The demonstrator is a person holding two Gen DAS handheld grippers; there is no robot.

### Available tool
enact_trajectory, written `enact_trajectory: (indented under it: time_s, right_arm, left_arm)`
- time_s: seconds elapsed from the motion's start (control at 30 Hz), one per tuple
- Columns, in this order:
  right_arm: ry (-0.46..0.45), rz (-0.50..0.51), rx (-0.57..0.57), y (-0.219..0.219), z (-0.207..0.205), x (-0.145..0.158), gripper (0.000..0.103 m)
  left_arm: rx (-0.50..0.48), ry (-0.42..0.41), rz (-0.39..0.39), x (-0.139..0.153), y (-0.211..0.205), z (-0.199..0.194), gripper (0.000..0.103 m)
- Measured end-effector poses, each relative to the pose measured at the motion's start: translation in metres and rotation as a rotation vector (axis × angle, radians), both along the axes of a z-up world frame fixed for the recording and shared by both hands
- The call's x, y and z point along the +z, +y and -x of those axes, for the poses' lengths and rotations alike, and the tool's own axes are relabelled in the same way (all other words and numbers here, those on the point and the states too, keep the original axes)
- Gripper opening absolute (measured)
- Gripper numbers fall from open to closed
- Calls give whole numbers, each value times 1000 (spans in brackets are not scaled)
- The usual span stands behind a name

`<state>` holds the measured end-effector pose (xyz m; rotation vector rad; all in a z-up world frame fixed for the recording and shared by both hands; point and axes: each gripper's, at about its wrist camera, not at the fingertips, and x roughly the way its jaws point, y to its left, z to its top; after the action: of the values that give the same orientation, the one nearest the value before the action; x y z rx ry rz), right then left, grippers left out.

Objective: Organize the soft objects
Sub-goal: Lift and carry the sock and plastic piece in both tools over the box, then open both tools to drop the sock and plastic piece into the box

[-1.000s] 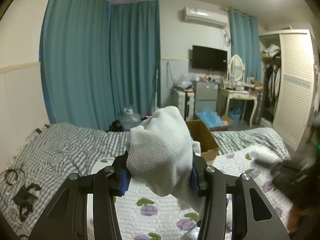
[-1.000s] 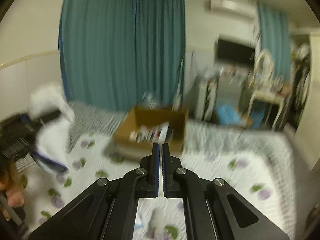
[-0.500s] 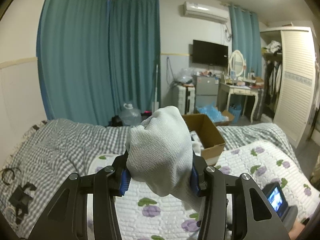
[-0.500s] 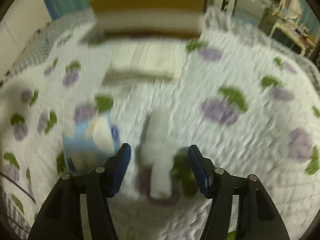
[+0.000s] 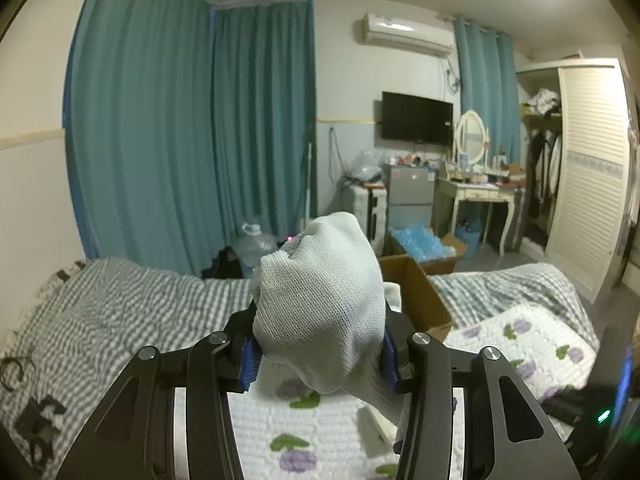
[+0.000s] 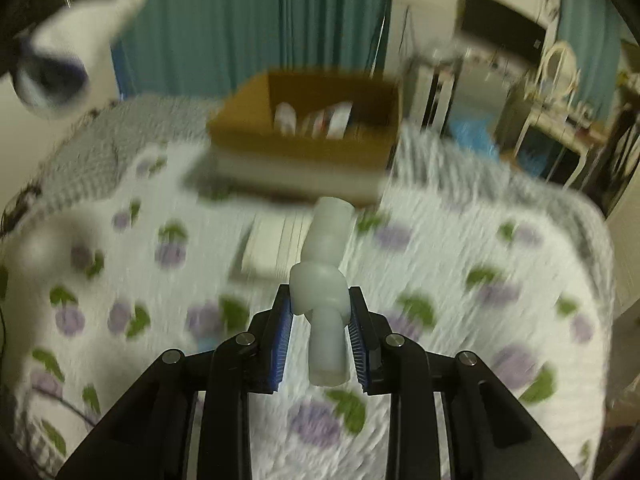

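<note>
Above the bed (image 6: 460, 264), with its white quilt printed in purple fruit, the right gripper (image 6: 320, 312) holds a knotted white sock (image 6: 322, 292) off the covers, its jaws closed to a narrow gap on the fat knot in the middle while one end pokes forward and the other hangs down between the fingers. That knot looks like the sensible place to grip: the bundle is light, limp and springy, so a pinch on the loose ends would probably let it slide or unroll, whereas the knot gives the blue pads something bulky to bite. The right wrist view is blurred, so finer detail of the fabric is hard to tell. Held level and pointing forward, this gripper faces an open cardboard box (image 6: 304, 136) that sits further up the bed and already has some items in it; it is the likely place for the sock. Off to the left, the left gripper (image 5: 320, 354) is raised well above the bed, jaws set fairly wide around a large white knit bundle (image 5: 320, 304) that fills the whole gap and bulges over the top. It too looks soft and weightless, squeezing in under the pads, so only a gentle clamp should be needed.
</note>
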<state>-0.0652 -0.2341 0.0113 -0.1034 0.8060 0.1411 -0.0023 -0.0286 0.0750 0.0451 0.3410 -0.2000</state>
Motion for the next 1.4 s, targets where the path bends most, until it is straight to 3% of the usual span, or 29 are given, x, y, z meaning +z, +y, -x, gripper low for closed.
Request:
enact_trajectory:
  time_s: [0.33, 0.6, 0.8, 1.0, 1.23, 1.4]
  right_arm:
    - [-239, -64, -18, 3, -49, 91, 27]
    - [-321, -84, -10, 10, -100, 114, 27]
    - [-295, -79, -6, 10, -150, 95, 28]
    - [-211, -45, 19, 17, -196, 51, 28]
    - [-109, -32, 43, 15, -218, -1, 30]
    - [-100, -33, 45, 7, -217, -7, 31]
  left_arm:
    - [-5, -10, 1, 11, -10, -40, 46]
    - [8, 1, -15, -2, -18, -86, 46]
    - [18, 36, -24, -25, -29, -122, 46]
    - [14, 124, -34, -62, -40, -150, 46]
    - [31, 222, -98, -100, -53, -168, 51]
    - [35, 244, -101, -97, -54, -170, 54]
